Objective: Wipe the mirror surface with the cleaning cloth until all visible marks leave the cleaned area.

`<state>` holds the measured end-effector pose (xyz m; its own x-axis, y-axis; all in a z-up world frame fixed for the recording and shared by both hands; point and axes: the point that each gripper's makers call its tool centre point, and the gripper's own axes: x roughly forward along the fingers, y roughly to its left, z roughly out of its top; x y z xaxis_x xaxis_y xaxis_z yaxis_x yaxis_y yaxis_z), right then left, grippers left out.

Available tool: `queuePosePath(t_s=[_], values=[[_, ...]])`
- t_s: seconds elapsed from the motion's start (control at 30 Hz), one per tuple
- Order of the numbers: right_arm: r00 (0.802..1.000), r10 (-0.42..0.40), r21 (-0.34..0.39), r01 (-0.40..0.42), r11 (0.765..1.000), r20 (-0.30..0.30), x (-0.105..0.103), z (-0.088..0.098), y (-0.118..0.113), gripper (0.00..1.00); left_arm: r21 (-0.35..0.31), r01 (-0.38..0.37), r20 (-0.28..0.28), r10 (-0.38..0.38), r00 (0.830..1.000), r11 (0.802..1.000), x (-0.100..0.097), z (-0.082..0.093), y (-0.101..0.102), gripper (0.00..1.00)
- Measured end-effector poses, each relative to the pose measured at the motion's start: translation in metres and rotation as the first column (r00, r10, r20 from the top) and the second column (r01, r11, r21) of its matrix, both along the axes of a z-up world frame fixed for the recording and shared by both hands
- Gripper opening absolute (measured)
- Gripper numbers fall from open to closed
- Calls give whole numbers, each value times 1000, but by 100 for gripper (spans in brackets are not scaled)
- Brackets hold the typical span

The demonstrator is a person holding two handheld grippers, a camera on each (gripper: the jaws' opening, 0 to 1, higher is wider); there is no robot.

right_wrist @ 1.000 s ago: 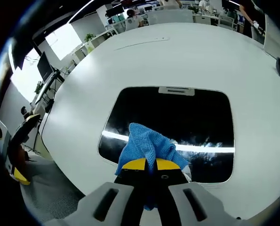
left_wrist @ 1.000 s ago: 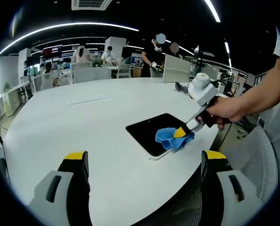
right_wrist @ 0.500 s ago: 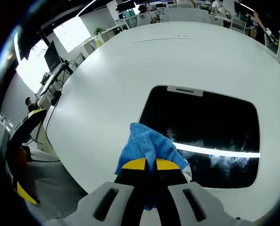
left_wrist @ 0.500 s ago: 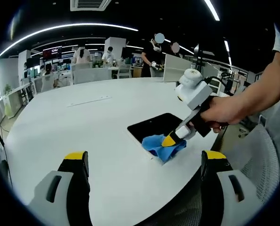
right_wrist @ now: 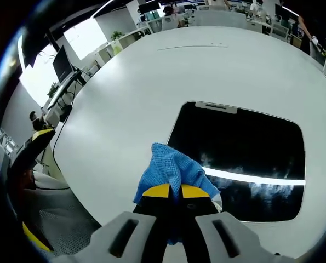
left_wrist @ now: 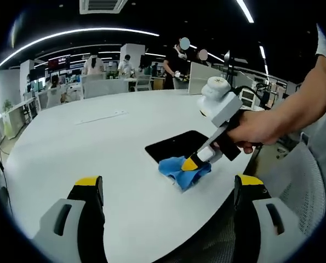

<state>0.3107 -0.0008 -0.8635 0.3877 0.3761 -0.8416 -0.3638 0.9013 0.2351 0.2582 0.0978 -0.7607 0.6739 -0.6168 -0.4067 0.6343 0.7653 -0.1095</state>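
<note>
While the left tongs gape empty, the right tongs pinch a rumpled blue cloth — over the smeared mirror.

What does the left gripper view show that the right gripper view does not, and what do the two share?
Left gripper view alone: the person's hand gripping the right gripper from the side, the left gripper with jaws wide apart and empty, and people standing at desks behind the table.

Right gripper view alone: whitish smears beside a bright light streak on the mirror, and the tab at its far edge.

Both: the blue cleaning cloth clamped in the right gripper's jaws at the mirror's edge, on the white table.
</note>
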Motion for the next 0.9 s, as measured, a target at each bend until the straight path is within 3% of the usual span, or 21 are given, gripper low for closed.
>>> queuePosePath(t_s=[0.13, 0.37, 0.9], values=[[1000, 5, -4, -5, 1000, -1, 2, 0, 0, 0, -34, 1, -26, -2, 1000, 999, -1, 0, 0, 99], [1000, 11, -14, -11, 1000, 8, 7, 0, 0, 0, -36, -21, 6, 21, 1000, 999, 1, 7, 4, 99], [1000, 14, -34, -13, 999, 21, 36, -1, -3, 0, -30, -8, -10, 8, 1000, 1000, 1, 3, 2, 99]])
